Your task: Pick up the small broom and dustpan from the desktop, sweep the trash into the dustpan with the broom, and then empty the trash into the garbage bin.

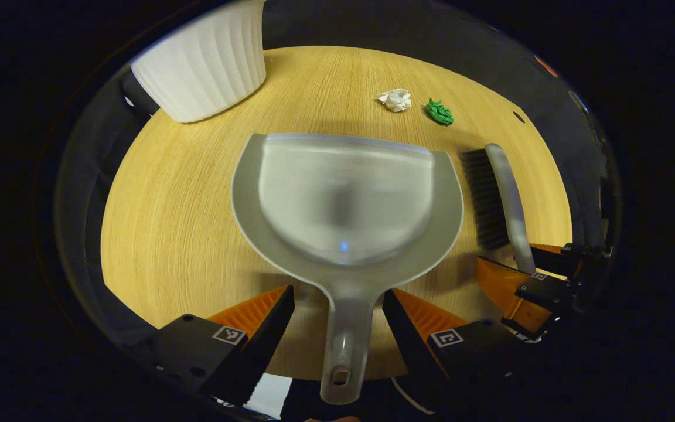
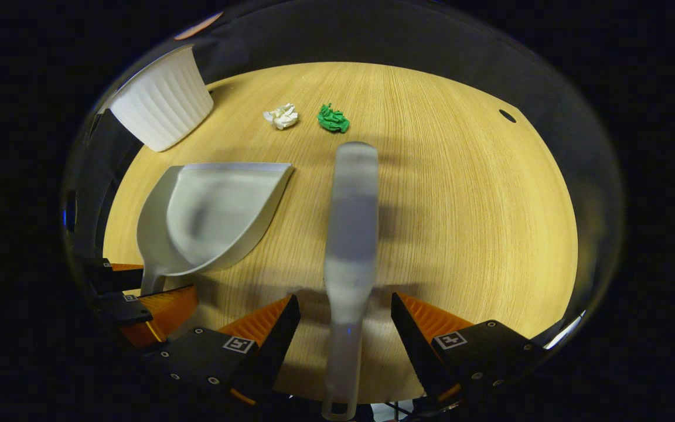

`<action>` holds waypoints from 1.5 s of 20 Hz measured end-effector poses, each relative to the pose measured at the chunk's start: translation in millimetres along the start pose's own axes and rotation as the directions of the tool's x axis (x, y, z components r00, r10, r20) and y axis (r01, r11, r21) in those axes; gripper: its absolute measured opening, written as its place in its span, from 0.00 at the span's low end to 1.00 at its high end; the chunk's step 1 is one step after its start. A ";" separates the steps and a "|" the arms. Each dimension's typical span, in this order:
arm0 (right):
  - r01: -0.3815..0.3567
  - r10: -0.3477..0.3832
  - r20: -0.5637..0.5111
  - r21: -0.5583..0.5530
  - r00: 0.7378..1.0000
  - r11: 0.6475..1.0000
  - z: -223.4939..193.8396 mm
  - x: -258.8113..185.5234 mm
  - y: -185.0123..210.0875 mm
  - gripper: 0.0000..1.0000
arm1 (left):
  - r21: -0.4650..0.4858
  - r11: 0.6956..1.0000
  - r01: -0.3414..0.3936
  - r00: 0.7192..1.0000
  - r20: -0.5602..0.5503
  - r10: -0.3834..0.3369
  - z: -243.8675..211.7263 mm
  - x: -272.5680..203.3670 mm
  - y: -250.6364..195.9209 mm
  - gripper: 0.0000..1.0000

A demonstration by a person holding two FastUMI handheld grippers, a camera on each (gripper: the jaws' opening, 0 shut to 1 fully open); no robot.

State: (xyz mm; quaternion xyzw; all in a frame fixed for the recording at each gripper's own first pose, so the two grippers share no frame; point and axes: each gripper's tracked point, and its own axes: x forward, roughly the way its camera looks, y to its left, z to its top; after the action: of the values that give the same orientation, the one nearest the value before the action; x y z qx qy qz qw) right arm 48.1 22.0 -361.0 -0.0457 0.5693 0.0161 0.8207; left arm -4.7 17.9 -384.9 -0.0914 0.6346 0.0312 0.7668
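A grey dustpan (image 1: 346,199) lies flat on the round wooden desktop (image 1: 167,223), its handle pointing toward me between the spread fingers of my left gripper (image 1: 337,310), which is open and straddles the handle without touching it. The small grey broom (image 2: 352,234) lies beside it, bristles (image 1: 484,199) facing the pan; its handle runs between the fingers of my right gripper (image 2: 344,316), also open. Beyond the pan lie a crumpled white paper (image 1: 395,99) and a crumpled green paper (image 1: 440,111). The right gripper (image 1: 534,281) shows at the broom handle in the left gripper view.
A white ribbed garbage bin (image 1: 208,58) stands at the far left edge of the desktop, also seen as the bin (image 2: 162,105) in the right gripper view. A small dark hole (image 2: 507,115) marks the desktop at far right. Bare wood spreads right of the broom.
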 end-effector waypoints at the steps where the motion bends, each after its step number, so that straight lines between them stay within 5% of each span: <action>1: -0.005 0.005 -0.007 0.007 1.000 1.000 -0.5 3.2 1.2 0.94 | 0.004 1.000 -0.001 1.000 -0.006 0.001 0.3 0.5 0.0 0.98; 4: 0.001 -0.001 -0.024 0.014 1.000 1.000 1.1 8.4 2.0 0.89 | 0.007 1.000 0.000 1.000 -0.014 0.000 3.9 3.2 -2.8 0.94; 8: -0.006 0.008 -0.061 0.032 0.998 0.999 -1.3 12.2 6.0 0.51 | 0.000 1.000 0.001 0.999 -0.036 -0.001 3.3 6.4 -3.5 0.74; 10: 0.016 -0.013 -0.068 0.046 0.998 0.999 0.7 14.6 0.3 0.49 | -0.008 1.000 0.008 0.999 -0.047 -0.008 4.3 7.6 -5.4 0.58; 11: 0.012 -0.007 -0.079 0.060 0.997 0.998 1.0 15.8 1.4 0.29 | -0.009 1.000 0.015 0.998 -0.054 -0.015 3.1 9.4 -7.6 0.53; 12: 0.006 0.000 -0.091 0.068 0.996 0.998 0.5 16.2 1.2 0.26 | -0.009 1.000 0.021 0.998 -0.066 -0.022 1.2 10.2 -8.7 0.48; 14: 0.005 0.004 -0.117 0.082 0.993 0.997 -0.9 17.5 1.9 0.25 | 0.007 1.000 0.019 0.997 -0.071 -0.019 2.7 11.6 -8.5 0.38; 15: 0.008 0.002 -0.120 0.085 0.993 0.996 -1.1 17.4 1.3 0.33 | 0.008 1.000 0.024 0.997 -0.077 -0.023 2.8 10.4 -9.4 0.37; 17: 0.004 0.007 -0.131 0.081 0.991 0.997 -2.9 16.0 2.1 0.23 | 0.005 0.999 0.033 0.996 -0.082 -0.033 3.4 7.6 -9.7 0.36; 18: -0.009 0.021 -0.135 0.092 0.991 0.996 -1.7 15.1 3.7 0.31 | 0.012 0.999 0.040 0.995 -0.088 -0.038 2.6 7.5 -10.0 0.34; 19: -0.026 0.040 -0.141 0.101 0.989 0.995 -2.2 14.9 6.5 0.20 | 0.019 0.999 0.047 0.995 -0.089 -0.045 2.7 7.2 -9.0 0.34; 21: -0.040 0.054 -0.136 0.104 0.989 0.994 2.1 14.7 7.5 0.18 | 0.039 0.997 0.066 0.993 -0.096 -0.062 3.2 3.5 -7.3 0.31; 22: -0.043 0.056 -0.134 0.095 0.989 0.994 5.6 14.5 6.3 0.08 | 0.047 0.996 0.077 0.993 -0.091 -0.072 5.1 3.6 -6.9 0.30; 23: -0.049 0.060 -0.125 0.093 0.990 0.994 11.5 12.9 5.1 0.16 | 0.066 0.995 0.081 0.993 -0.089 -0.075 7.8 2.2 -6.0 0.29; 30: -0.029 0.036 -0.072 0.103 0.997 0.994 80.0 9.4 -17.7 0.15 | 0.141 0.985 0.099 0.991 -0.100 -0.085 20.4 0.6 -0.8 0.29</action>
State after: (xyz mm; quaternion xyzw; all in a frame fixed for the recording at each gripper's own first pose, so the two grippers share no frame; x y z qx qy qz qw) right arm 127.4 11.6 -341.0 0.0050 0.6000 -0.0014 0.8000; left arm 15.3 20.8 -381.7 -0.0655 0.6656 -0.0551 0.7414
